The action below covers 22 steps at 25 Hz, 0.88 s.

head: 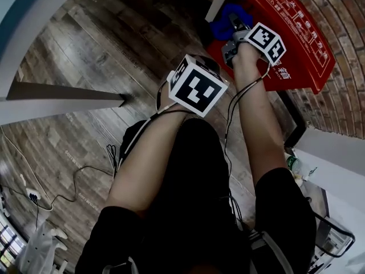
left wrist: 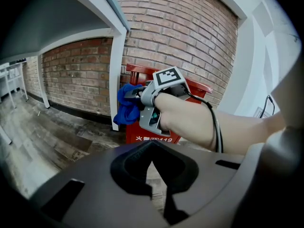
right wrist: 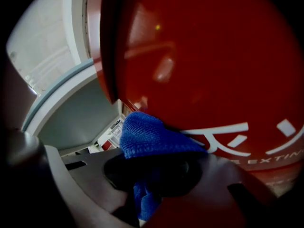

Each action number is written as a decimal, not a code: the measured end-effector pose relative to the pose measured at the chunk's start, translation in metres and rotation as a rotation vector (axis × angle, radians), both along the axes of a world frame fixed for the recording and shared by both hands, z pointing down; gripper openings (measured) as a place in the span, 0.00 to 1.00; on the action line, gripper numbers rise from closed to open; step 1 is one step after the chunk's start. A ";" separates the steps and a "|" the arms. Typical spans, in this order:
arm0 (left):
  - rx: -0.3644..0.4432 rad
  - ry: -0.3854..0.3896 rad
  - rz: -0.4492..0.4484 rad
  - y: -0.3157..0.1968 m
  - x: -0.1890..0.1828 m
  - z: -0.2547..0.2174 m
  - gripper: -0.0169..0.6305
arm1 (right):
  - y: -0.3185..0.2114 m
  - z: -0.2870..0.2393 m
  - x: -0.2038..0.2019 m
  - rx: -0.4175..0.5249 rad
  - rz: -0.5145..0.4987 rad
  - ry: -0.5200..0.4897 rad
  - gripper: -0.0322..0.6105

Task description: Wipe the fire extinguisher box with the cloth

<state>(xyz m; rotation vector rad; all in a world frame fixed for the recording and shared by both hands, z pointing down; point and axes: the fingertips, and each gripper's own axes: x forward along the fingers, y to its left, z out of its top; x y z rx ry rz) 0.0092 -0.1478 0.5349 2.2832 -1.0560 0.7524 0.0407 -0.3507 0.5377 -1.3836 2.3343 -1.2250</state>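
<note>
The red fire extinguisher box [head: 296,44] stands on the floor against the brick wall. My right gripper [head: 235,28] is shut on a blue cloth [head: 227,17] and holds it against the box's left end. In the right gripper view the cloth [right wrist: 152,137] bunches out of the jaws against the box's red face [right wrist: 204,65] with white print. My left gripper [left wrist: 159,186] hangs back from the box, shut and holding nothing. From it I see the right gripper [left wrist: 141,95], the cloth [left wrist: 126,106] and the box [left wrist: 156,137]. The head view shows only the left gripper's marker cube [head: 197,85].
A white post [left wrist: 117,75] stands right beside the box's left end, touching the cloth's side. A brick wall [left wrist: 180,32] runs behind. A white beam [head: 57,99] crosses the left. Cables [head: 80,181] trail over the wooden floor [head: 114,44]. White furniture [head: 336,153] is at the right.
</note>
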 end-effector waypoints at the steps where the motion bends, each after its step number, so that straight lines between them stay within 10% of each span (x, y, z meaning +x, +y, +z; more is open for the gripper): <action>1: 0.000 -0.003 0.002 0.000 -0.002 0.000 0.03 | -0.001 0.010 0.000 -0.011 0.003 0.012 0.20; 22: -0.064 -0.061 -0.005 -0.019 -0.048 0.035 0.03 | -0.004 0.233 0.009 -0.299 0.052 0.161 0.20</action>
